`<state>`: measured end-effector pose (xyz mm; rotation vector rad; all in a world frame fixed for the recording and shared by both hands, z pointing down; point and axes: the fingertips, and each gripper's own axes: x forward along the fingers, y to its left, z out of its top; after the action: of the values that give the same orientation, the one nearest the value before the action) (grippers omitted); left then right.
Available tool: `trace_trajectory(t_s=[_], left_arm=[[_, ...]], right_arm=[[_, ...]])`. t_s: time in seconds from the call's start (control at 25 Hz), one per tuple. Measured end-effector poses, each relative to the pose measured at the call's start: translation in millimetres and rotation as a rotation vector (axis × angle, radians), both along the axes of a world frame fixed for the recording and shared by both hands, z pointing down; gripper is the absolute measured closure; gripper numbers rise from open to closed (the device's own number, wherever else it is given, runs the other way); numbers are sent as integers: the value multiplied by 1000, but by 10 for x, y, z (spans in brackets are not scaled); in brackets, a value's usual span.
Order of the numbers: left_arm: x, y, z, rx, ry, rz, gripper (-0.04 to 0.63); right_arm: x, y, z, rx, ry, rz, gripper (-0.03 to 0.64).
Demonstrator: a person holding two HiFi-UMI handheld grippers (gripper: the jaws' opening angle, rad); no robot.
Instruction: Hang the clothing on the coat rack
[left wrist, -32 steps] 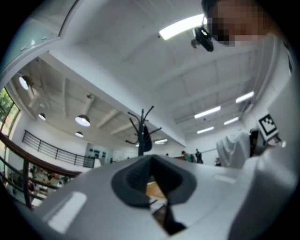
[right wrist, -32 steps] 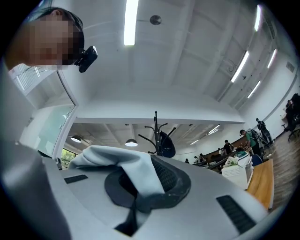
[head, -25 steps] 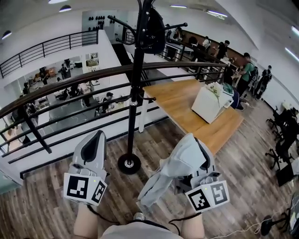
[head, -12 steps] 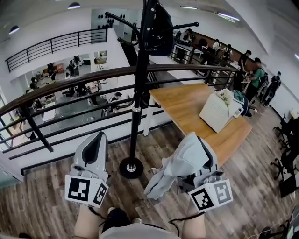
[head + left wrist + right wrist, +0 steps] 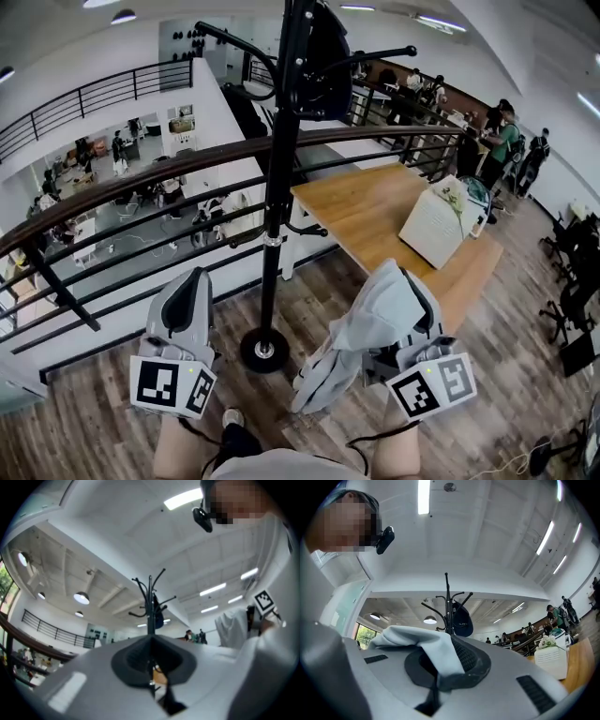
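Right claw [image 5: 438, 676] is closed on the garment [image 5: 361, 333]: light grey cloth pinched between the jaws, a fold lying over the top of them, the rest hanging off the claw's inner side toward the wood floor [image 5: 506, 328]. In the head view the cloth covers most of that claw's nose, and its marker cube [image 5: 431, 389] shows behind. Left claw [image 5: 151, 641] is closed too, jaws together with nothing between them. It's clear of the garment and sits level with the right claw, apart from it. Both point up and forward. Coat rack [image 5: 273, 187] stands ahead of both claws, not touching either. Its pole falls in the gap between them, nearer the left one, and its round base [image 5: 262, 349] sits on the floor just ahead-right of the left claw's tip. A dark item [image 5: 325, 56] hangs on the rack's upper arms, high above the claw tips. Railing [image 5: 141, 173] runs behind the rack. Wooden table [image 5: 366, 211] is ahead and right of the right claw, with a white box [image 5: 433, 227] on it.
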<state>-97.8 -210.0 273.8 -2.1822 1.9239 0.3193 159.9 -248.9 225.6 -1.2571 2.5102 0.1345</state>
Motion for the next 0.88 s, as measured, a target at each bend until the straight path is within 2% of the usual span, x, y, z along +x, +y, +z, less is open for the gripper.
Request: trace_trajectory(t_s=[0.44, 0.64, 0.88], left_arm=[[-522, -870, -143, 29, -5, 114, 586], [-707, -1144, -185, 36, -1, 162, 586], [-827, -1351, -231, 53, 10, 226, 586]], right_arm=[[-515, -593, -465, 34, -46, 16, 611], [-799, -761, -759, 62, -28, 4, 611], [-1025, -917, -1118, 108, 24, 43, 611]])
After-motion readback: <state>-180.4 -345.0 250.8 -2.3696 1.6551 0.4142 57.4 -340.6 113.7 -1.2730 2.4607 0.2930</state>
